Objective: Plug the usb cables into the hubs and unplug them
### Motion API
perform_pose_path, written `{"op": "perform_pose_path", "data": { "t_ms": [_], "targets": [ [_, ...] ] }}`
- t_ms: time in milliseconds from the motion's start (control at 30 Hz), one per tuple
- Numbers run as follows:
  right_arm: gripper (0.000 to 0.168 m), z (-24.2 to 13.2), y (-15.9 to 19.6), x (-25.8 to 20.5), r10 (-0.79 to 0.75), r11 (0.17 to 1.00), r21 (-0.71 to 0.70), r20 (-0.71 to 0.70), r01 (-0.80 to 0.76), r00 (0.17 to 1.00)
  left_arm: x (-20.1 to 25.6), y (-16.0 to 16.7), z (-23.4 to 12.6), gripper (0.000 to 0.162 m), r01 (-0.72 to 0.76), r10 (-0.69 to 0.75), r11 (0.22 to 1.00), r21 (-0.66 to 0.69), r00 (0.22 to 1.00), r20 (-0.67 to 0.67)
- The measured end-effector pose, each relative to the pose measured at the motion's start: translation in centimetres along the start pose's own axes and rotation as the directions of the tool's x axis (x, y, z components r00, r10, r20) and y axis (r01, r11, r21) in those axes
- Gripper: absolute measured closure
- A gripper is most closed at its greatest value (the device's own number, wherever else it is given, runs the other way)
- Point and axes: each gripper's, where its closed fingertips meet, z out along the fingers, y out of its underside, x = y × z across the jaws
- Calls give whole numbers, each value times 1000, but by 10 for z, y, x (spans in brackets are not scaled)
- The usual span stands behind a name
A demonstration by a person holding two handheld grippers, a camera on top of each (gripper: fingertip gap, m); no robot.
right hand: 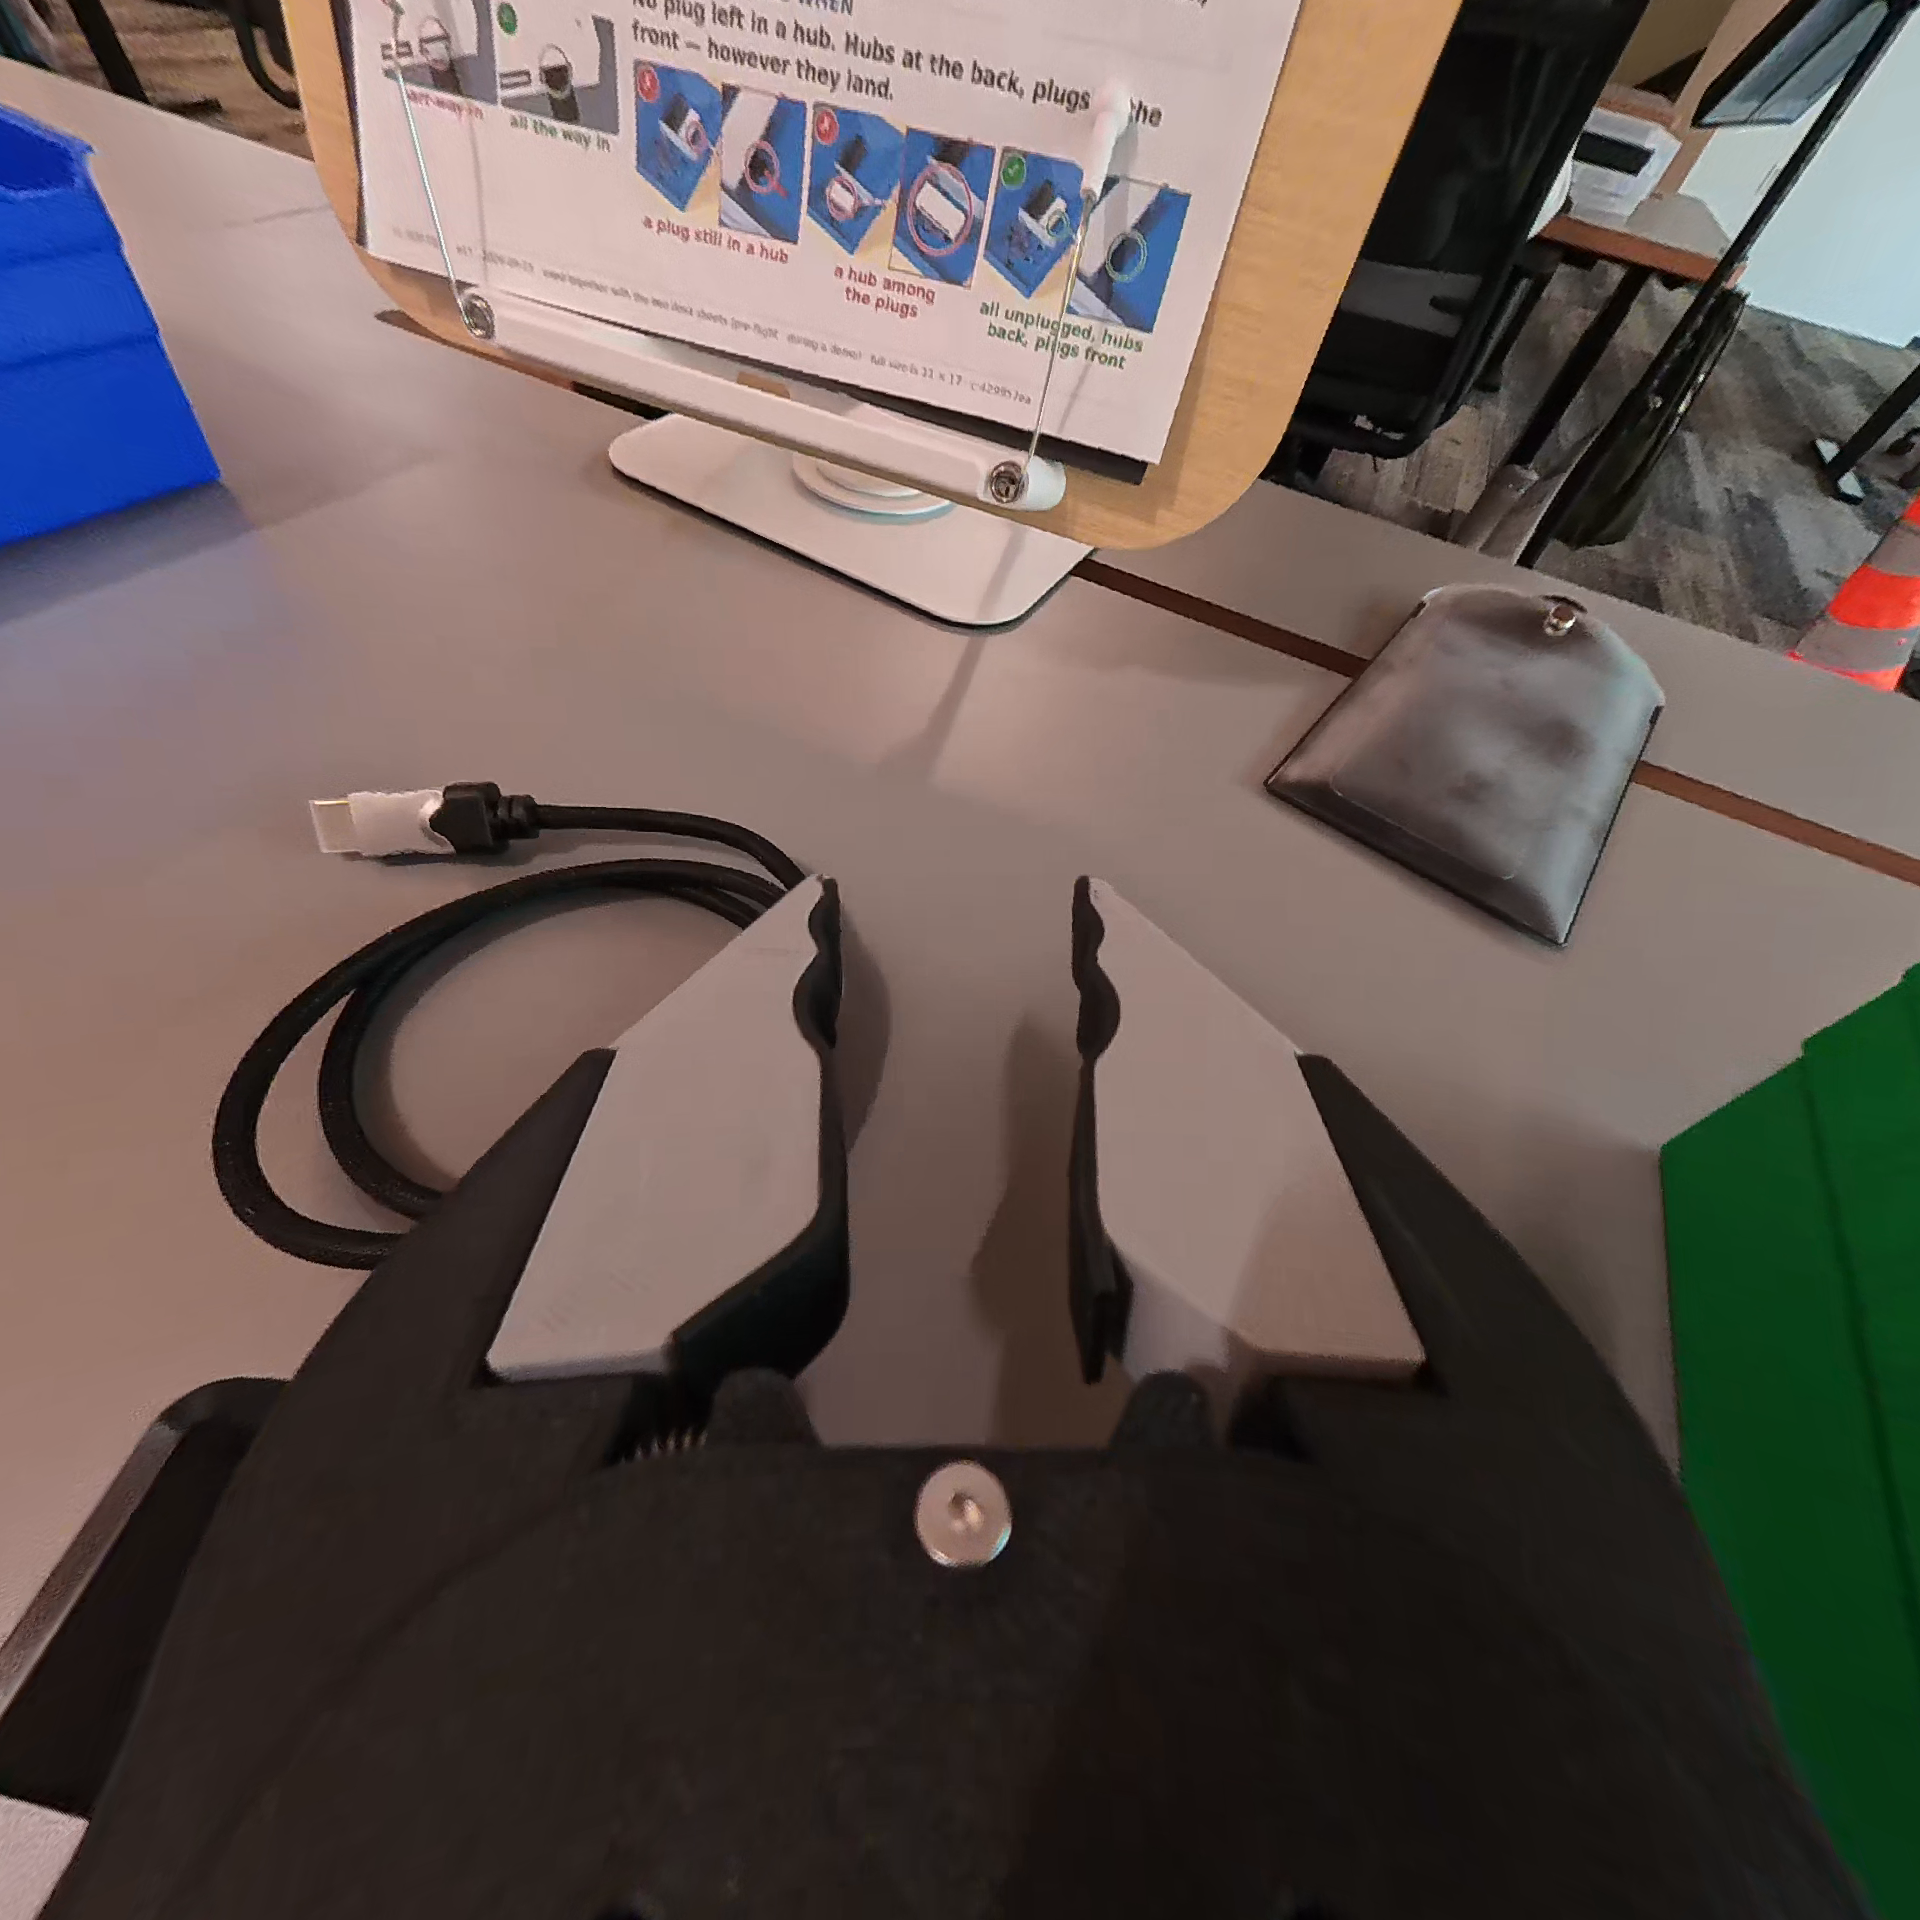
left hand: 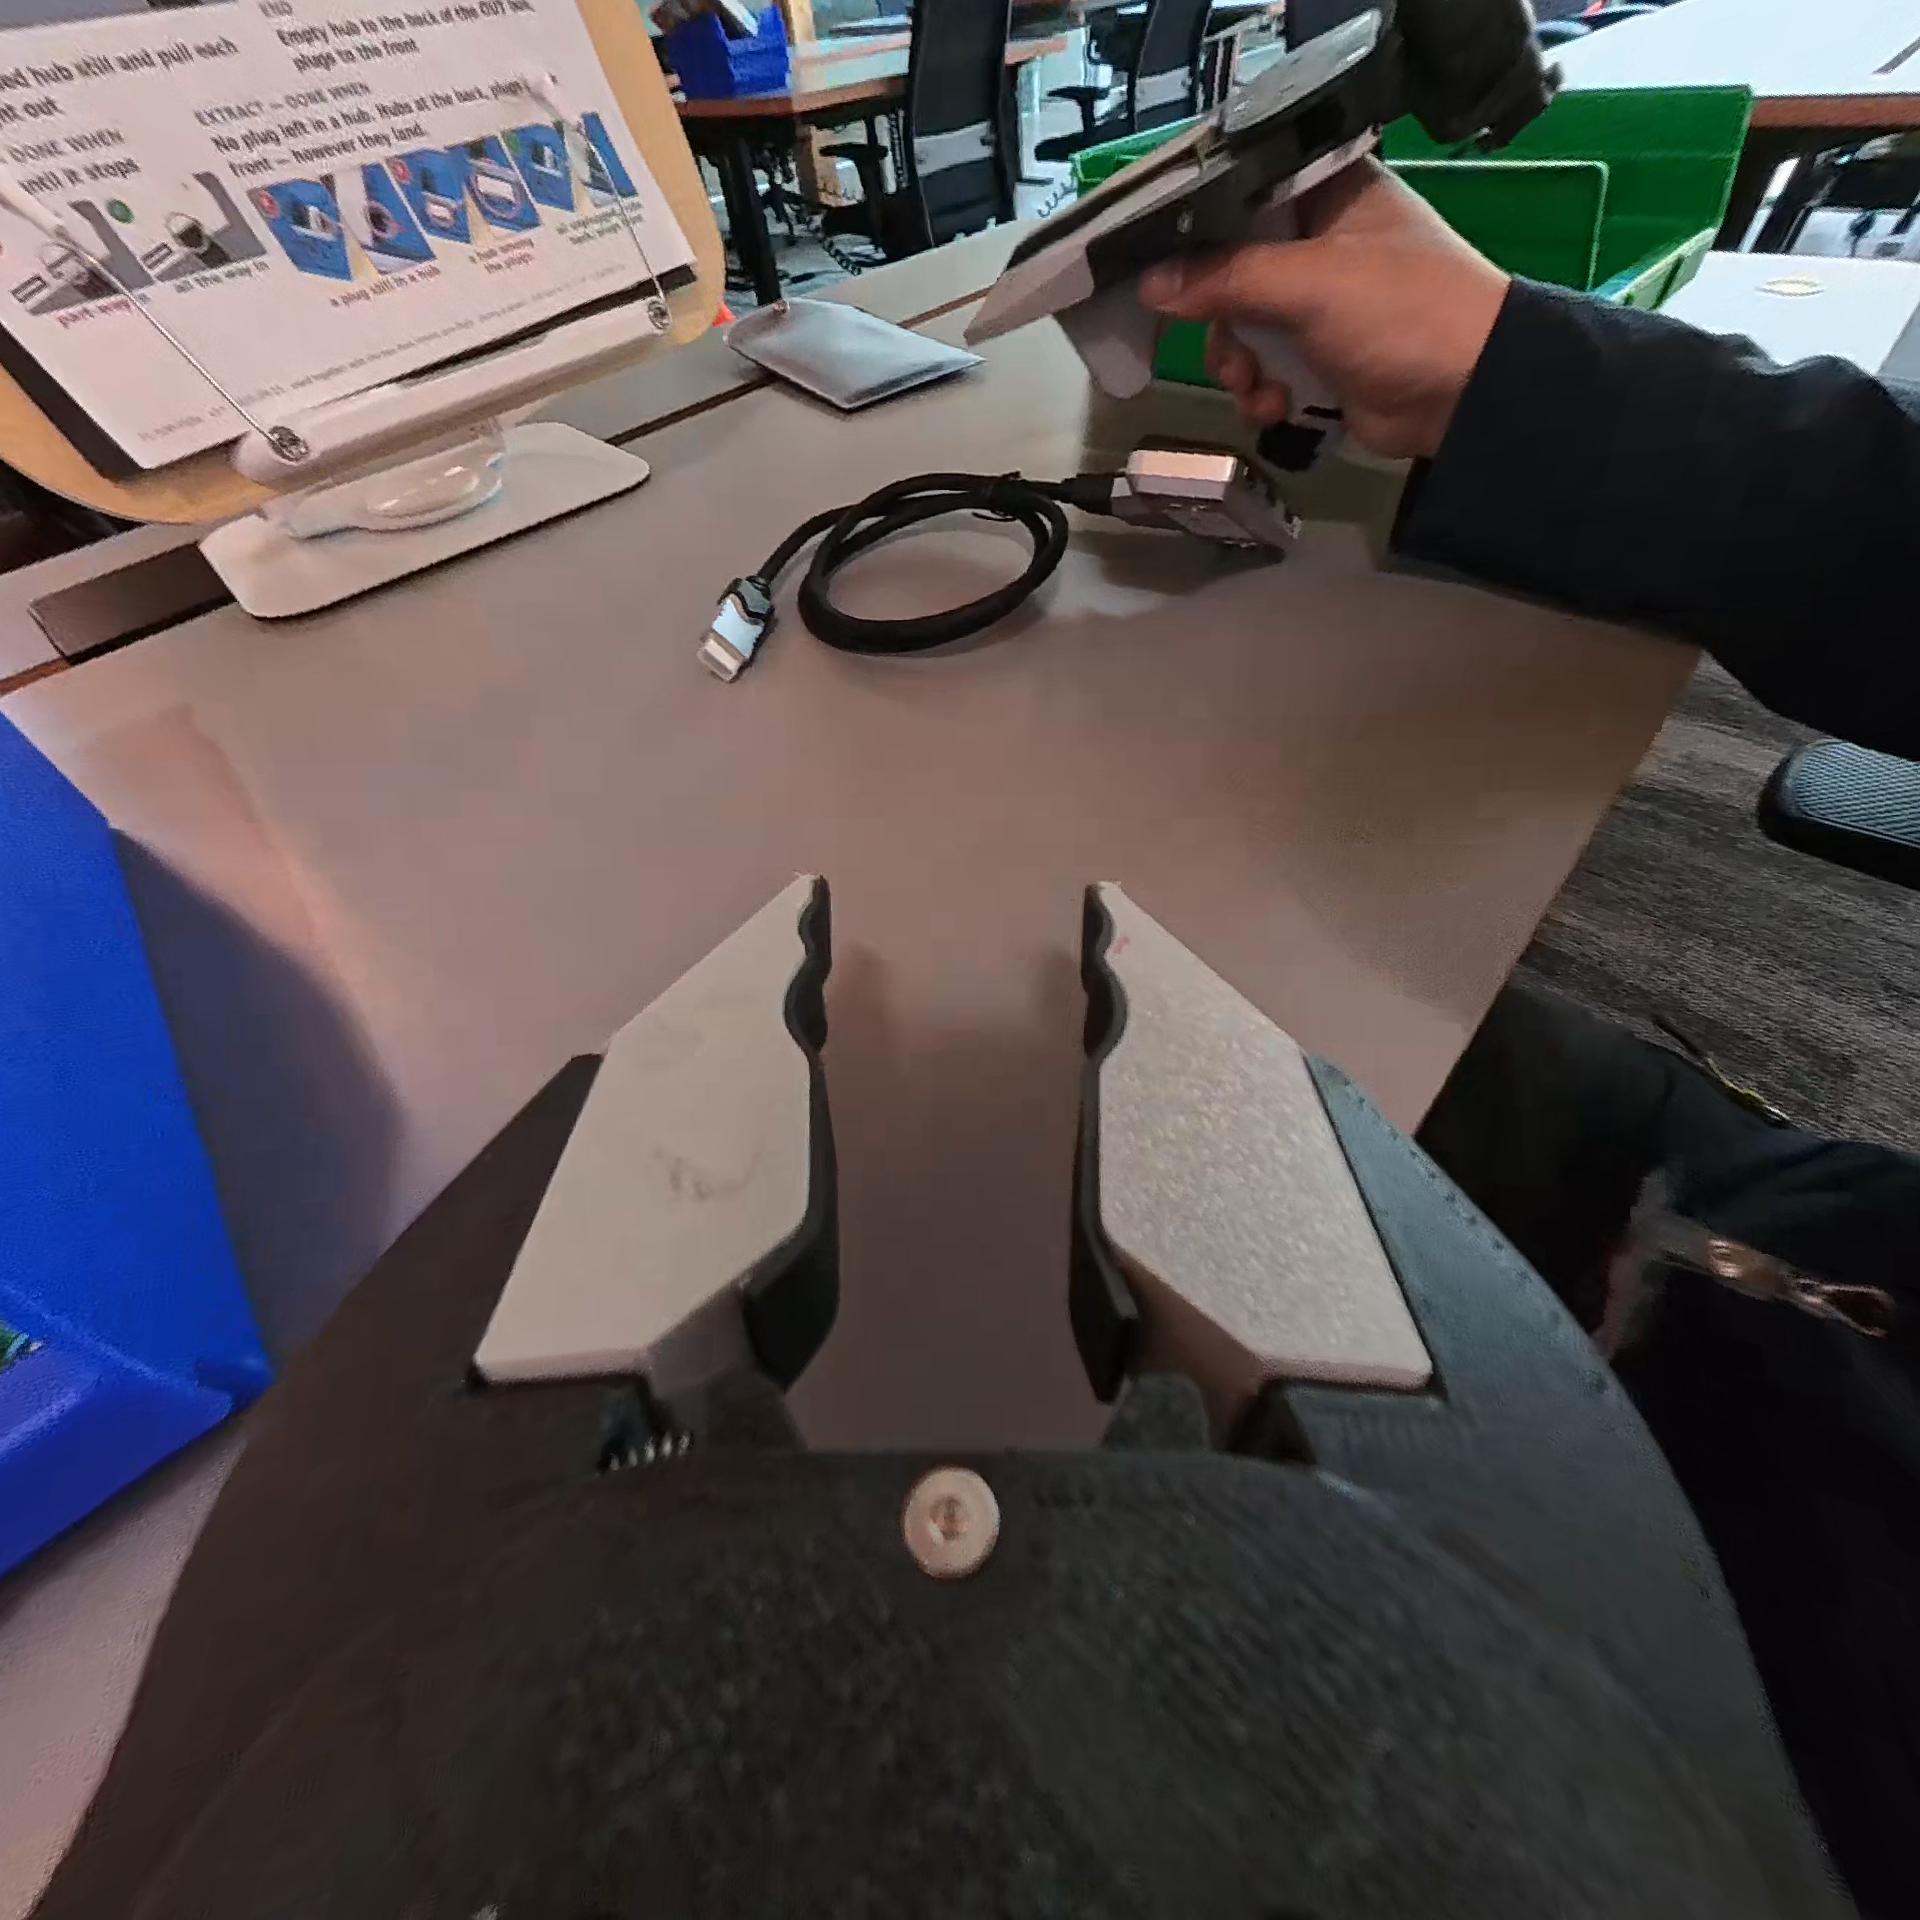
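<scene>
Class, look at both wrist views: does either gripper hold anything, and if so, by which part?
Nothing is held. The left gripper is open above bare table; the right gripper is open and empty, its left finger just over the black cable.

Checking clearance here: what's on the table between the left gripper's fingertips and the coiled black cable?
Nothing: in the left wrist view, only bare table lies between the left gripper and the black cable.

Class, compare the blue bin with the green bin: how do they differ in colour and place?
The blue bin is deep blue and sits on the table at its left side beside the left gripper; the green bin is bright green and lies at the far right behind the right gripper. Both look like plastic containers.
</scene>
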Motion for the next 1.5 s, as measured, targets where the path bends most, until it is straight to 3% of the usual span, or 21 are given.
{"op": "perform_pose_path", "data": {
  "t_ms": [333, 500, 567, 667, 767, 867, 933, 1000, 1067, 1167, 1267, 1367, 1433, 1500],
  "targets": [
    [126, -5, -8, -23, -58, 998, 14, 56, 58, 997, 1, -14, -9, 110, 122, -107, 988, 99, 983, -146],
    [125, -2, -6, -31, -64, 998, 4, 88, 64, 994, 4, -37, -8, 114, -32, 77, 967, 252, 983, -169],
    [124, 3, 3, -28, -70, 997, -36, 82, 73, 994, 12, -33, 1, 108, -67, 123, 973, 222, 961, -246],
    [123, 7, 10, -28, -57, 996, -65, 95, 64, 994, 20, -22, 8, 100, -29, 74, 992, 126, 927, -367],
    [123, 3, 6, -29, -80, 995, -53, 84, 84, 993, 21, -31, 1, 100, 5, 50, 990, 137, 919, -390],
    [123, -6, -7, -29, -114, 993, -2, 47, 114, 992, 4, -54, -14, 102, -38, 92, 985, 167, 941, -325],
    [124, -10, -14, -30, -108, 994, 35, 43, 107, 993, -35, -67, -23, 107, -80, 97, 992, 101, 980, -174],
    [124, -11, -15, -35, -85, 995, 49, 74, 82, 994, -91, -74, -39, 111, -6, 6, 999, -45, 1000, 15],
    [124, -11, -13, -42, -68, 997, 42, 107, 64, 992, -138, -87, -61, 110, 14, -2, 996, -90, 991, 130],
    [122, -7, -8, -49, -59, 998, 25, 126, 57, 990, -221, -101, -86, 122, 30, 18, 992, -126, 930, 366],
    [121, -4, -4, -54, -74, 997, 7, 130, 74, 989, -258, -84, -77, 122, 118, -10, 956, -269, 928, 372],
    [121, -3, -3, -55, -102, 995, 9, 115, 101, 988, -268, -48, -61, 122, 123, 39, 872, -473, 947, 318],
    [121, -4, -3, -54, -100, 995, 9, 113, 99, 989, -271, -21, -67, 122, 118, 74, 786, -606, 956, 282],
    [121, -4, -3, -53, -82, 997, 7, 122, 82, 989, -279, -9, -77, 126, 97, 122, 748, -656, 952, 279]
  ]
}}
